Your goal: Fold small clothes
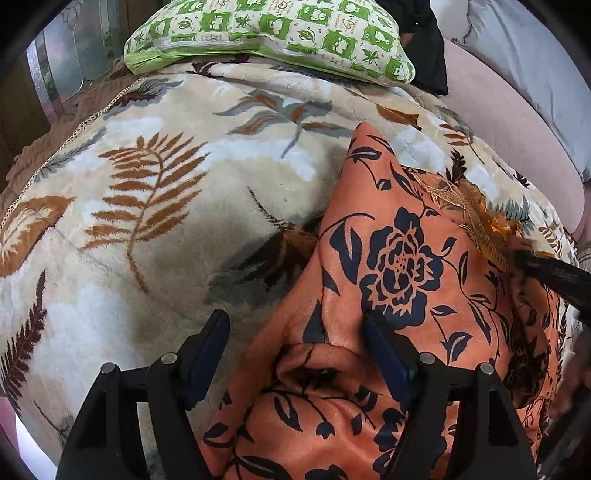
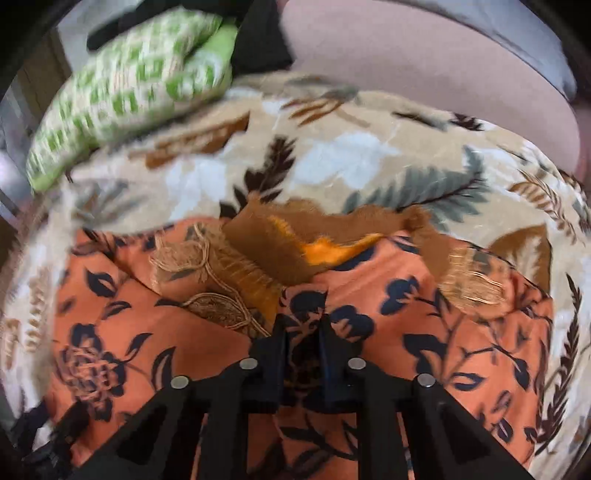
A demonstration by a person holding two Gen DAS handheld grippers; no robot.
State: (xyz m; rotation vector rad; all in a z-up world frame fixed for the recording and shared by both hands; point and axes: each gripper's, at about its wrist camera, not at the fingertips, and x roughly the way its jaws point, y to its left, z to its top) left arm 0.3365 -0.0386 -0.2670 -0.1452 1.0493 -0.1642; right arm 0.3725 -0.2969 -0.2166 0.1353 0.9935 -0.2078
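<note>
An orange garment [image 1: 399, 266] with dark blue flowers lies crumpled on a leaf-patterned blanket [image 1: 147, 177]. Gold embroidery and brown fringe [image 2: 236, 266] trim its far edge. My left gripper [image 1: 293, 321] stands open over the garment's near left edge, one finger above the blanket and the other on the cloth, with a bunched fold lying loosely between them. My right gripper [image 2: 303, 323] is shut on a raised pinch of the orange garment [image 2: 461, 350] near its trimmed edge. A black finger of it [image 1: 546, 273] shows at the right of the left wrist view.
A green-and-white checked pillow [image 1: 273, 33] lies at the far end of the blanket, with dark cloth [image 1: 432, 48] beside it. A pink sheet [image 1: 509, 133] and a grey cushion [image 1: 535, 62] lie to the right. A metal frame [image 1: 51, 74] stands at the far left.
</note>
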